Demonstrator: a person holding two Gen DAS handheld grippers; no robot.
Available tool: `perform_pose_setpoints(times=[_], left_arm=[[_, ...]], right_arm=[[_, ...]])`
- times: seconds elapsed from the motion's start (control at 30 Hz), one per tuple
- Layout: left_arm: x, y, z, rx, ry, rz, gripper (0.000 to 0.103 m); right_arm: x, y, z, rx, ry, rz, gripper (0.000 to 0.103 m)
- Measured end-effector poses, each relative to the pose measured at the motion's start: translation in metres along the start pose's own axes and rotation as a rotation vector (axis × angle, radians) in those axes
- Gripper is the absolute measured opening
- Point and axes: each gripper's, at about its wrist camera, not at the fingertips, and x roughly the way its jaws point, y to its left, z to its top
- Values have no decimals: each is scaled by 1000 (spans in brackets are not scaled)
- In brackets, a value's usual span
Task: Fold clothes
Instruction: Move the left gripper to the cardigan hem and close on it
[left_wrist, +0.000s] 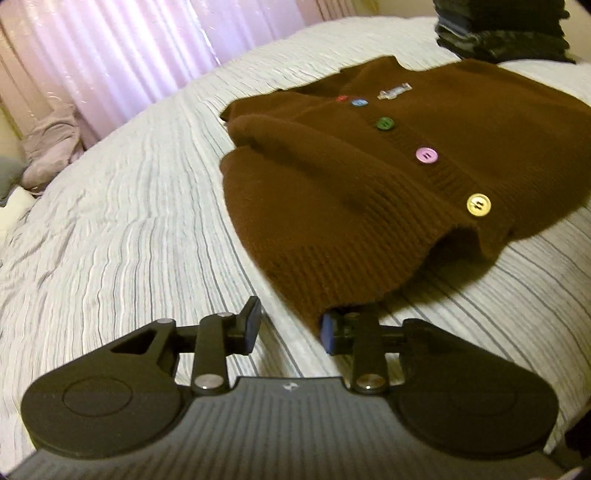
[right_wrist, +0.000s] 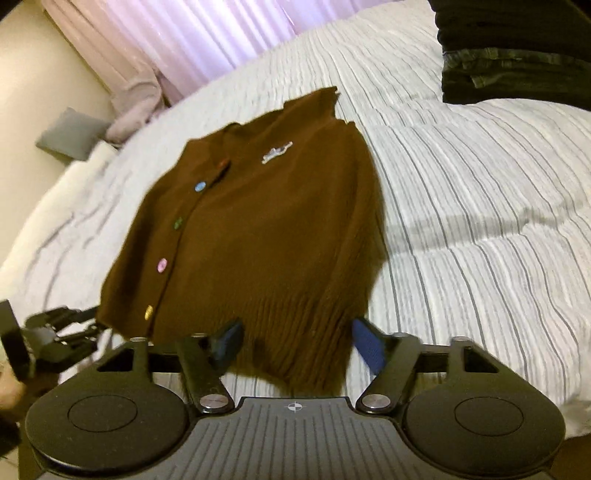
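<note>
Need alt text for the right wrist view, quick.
A brown cardigan with coloured buttons lies on a striped bed, its hem between the open right gripper. The left gripper is at its lower left corner.

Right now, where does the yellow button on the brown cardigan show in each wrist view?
Left wrist: yellow button right of centre, near the cardigan hem.
Right wrist: yellow button lower left, at the hem's left end.
Shared landmark: the pink button next up the placket.
</note>
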Motion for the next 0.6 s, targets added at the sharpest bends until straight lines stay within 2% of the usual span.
perform_pose_setpoints(times=[0.23,0.37,0.6], left_arm=[[3,1,-10,11,-72,16,36],[5,6,-12,45,-91,-9,41],[0,2,-21,82,-158,10,43]], right_arm=[[8,2,-21,-19,-80,64,61],[14,-2,-31,2,-139,81,61],[9,-13,-49,-15,-264,129,61]])
